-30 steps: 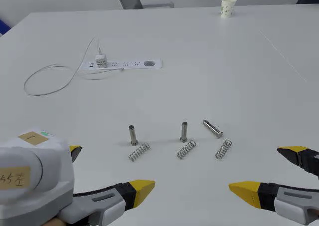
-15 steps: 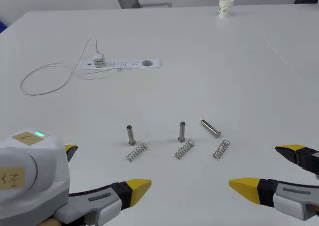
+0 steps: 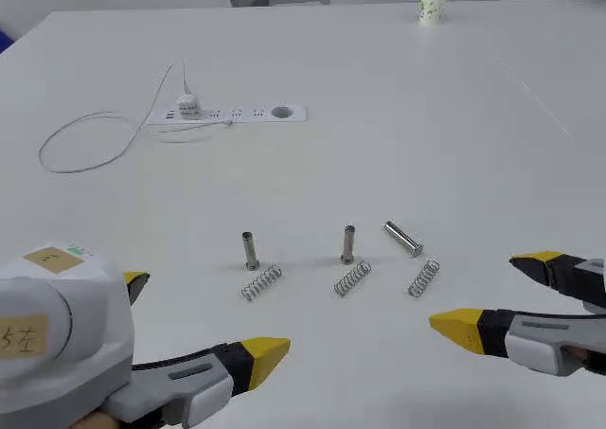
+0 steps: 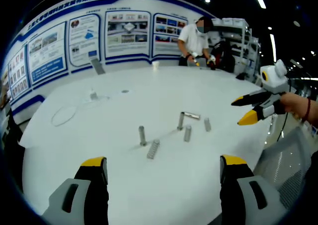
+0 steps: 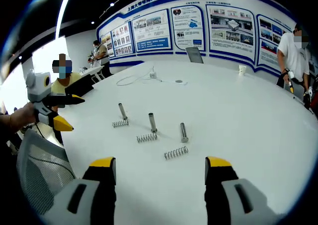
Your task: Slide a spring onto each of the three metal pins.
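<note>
- The left tool (image 3: 206,315), grey with yellow-tipped black jaws, hovers over the near left of the white desk (image 3: 454,135). It is released, with its jaws spread wide and nothing between them.
- A thin white cable (image 3: 85,140) loops across the far left of the desk and runs to a white power strip (image 3: 232,116) with a small white plug in it.
- The left pin (image 3: 250,250), a short silver metal rod, stands upright. The left spring (image 3: 261,282), a small silver wire coil, lies on its side just in front of it, apart from it.
- The middle pin (image 3: 348,243), also silver metal, stands upright. The middle spring (image 3: 352,278) lies slanted just in front of it.
- The right pin (image 3: 403,240) lies flat at a slant, near the middle pin. The right spring (image 3: 423,277) lies just in front of it, not touching.
- None of the 3 pins carries a spring.
- A white paper cup (image 3: 434,4) with a green pattern stands at the far edge.
- The right tool (image 3: 488,290), of the same make, hovers to the right of the right spring. It is released, with its jaws wide apart and nothing held.
</note>
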The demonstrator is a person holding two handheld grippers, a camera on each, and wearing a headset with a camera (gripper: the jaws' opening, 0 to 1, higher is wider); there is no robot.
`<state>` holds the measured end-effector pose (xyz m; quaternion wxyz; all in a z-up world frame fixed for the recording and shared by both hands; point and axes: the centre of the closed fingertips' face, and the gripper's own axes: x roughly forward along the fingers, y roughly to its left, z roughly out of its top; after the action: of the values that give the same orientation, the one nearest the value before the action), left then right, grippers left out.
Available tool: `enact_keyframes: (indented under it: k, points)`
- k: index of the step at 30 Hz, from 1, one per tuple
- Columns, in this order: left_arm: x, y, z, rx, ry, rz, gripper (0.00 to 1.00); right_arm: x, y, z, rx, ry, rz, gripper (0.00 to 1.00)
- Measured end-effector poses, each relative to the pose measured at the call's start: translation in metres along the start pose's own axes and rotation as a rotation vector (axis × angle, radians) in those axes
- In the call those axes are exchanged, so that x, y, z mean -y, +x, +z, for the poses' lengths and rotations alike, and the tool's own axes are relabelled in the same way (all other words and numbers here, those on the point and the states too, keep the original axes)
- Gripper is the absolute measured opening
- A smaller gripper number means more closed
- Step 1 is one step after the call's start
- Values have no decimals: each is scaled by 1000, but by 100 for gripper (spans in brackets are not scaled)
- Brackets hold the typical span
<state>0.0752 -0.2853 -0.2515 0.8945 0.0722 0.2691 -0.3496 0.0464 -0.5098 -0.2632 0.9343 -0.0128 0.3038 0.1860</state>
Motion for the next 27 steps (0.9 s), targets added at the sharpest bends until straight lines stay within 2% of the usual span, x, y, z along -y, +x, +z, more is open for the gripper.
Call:
enact_keyframes:
  k: [10,13,18,27]
  points:
    - [-2,2,-4,8,-11,3,95,11,19,5,0,-16,12,71]
    - [0,2,2,52,-35,-5,96,15,25,7,3,-23,15,70]
    - [-2,3,-3,33,-17,1,96,20,36,8,-4,-27,14,67]
    - [-1,5,-9,21,-25,-4,95,33,58,12,-20,-38,-11,59]
